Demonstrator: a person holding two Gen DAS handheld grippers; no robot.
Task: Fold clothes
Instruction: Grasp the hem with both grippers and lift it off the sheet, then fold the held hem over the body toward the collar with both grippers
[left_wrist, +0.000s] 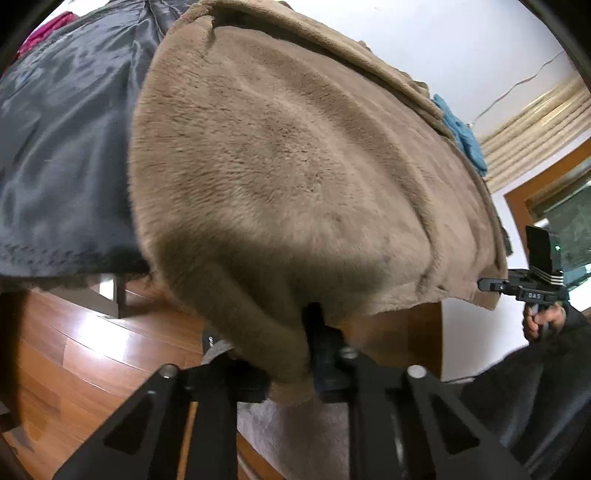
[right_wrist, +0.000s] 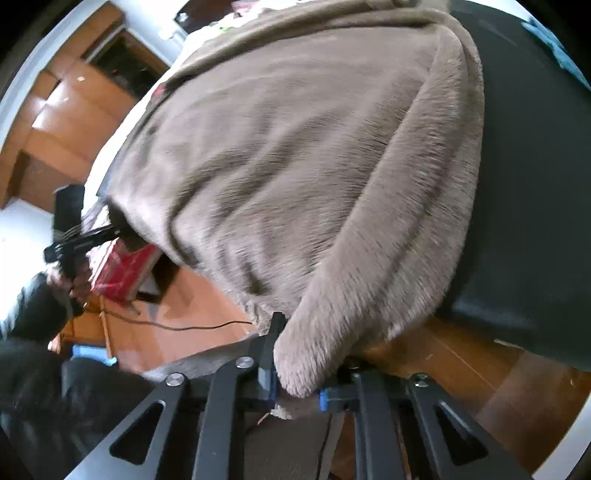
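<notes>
- My left gripper (left_wrist: 291, 354) is clamped tight on the bottom edge of the brown coat (left_wrist: 280, 173).
- My right gripper (right_wrist: 295, 384) is clamped tight on the same coat's edge too, further along.
- The fuzzy coat lies spread on the table (left_wrist: 413, 332) and hangs over its near edge.
- A shiny black cloth (left_wrist: 62, 155) lies next to the coat.
- A blue cloth (left_wrist: 461, 129) sits by the coat's far side.
- The wood floor (left_wrist: 74, 354) is below.
</notes>
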